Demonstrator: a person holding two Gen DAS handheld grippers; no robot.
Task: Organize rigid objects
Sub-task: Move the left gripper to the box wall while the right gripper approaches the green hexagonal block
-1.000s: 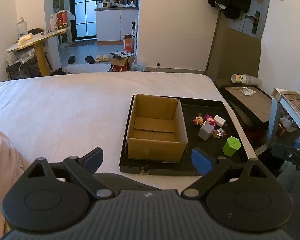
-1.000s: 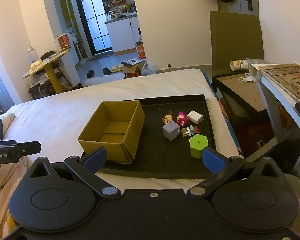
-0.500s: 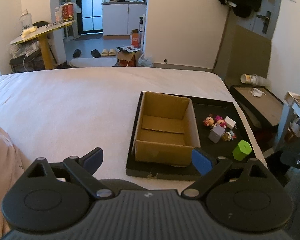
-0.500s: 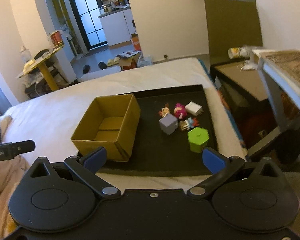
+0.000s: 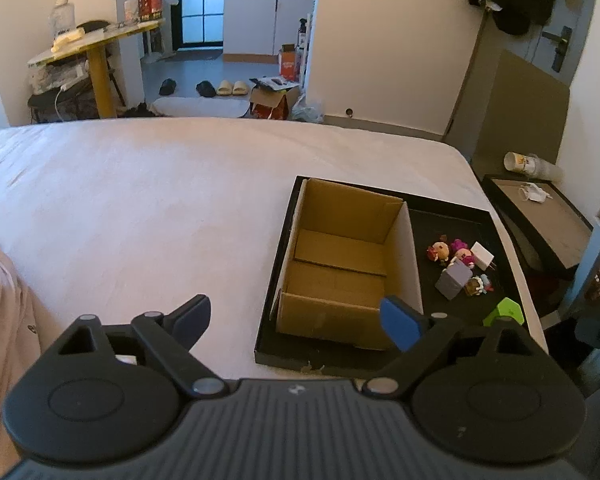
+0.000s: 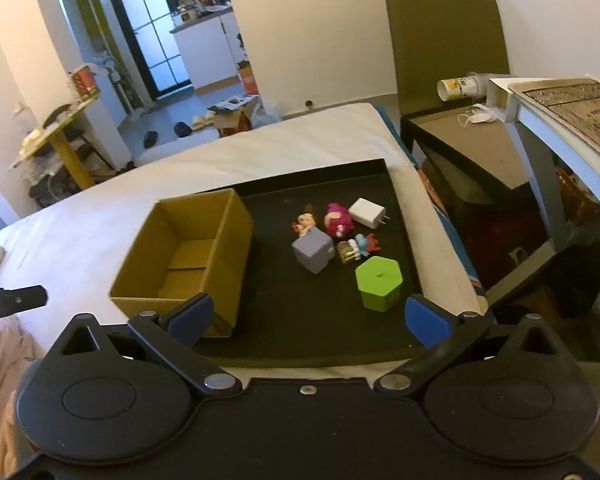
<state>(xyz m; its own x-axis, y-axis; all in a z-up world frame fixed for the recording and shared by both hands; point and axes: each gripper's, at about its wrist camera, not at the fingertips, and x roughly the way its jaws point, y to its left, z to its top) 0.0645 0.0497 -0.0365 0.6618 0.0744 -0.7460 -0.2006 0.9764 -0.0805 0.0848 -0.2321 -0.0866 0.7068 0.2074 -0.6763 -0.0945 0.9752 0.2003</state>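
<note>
- Your left gripper [image 5: 296, 316] hangs with its jaws spread wide and nothing between them, above the bed [image 5: 148, 200] and just left of the black tray [image 5: 266, 344]. If you swing it right without lifting, its near finger may catch the front wall of the cardboard box [image 5: 340, 264] and shove it along the tray.
- The box stands open and looks bare inside, on the left half of the tray. It is light, so I judge that a hard drop against its wall could tip or slide it.
- Your right gripper [image 6: 306, 314] is also spread and carrying nothing, above the near edge of the tray. Its left finger hangs close over the corner of the box, so a straight dive could clip that corner.
- The loose things sit on the right half of the tray, packed tightly: a grey cube [image 6: 314, 251], small dolls [image 6: 336, 220] and a white charger [image 6: 366, 213], touching or nearly so. Closing on one may drag a neighbour along or knock it off the tray.
- The green pot [image 6: 379, 282] sits nearest you and a little apart. Its sides are slanted, so a grip off its flat faces could let it twist out.
- The tray rests on soft bedding near the right edge of the bed; pressing down hard there could tilt it.
</note>
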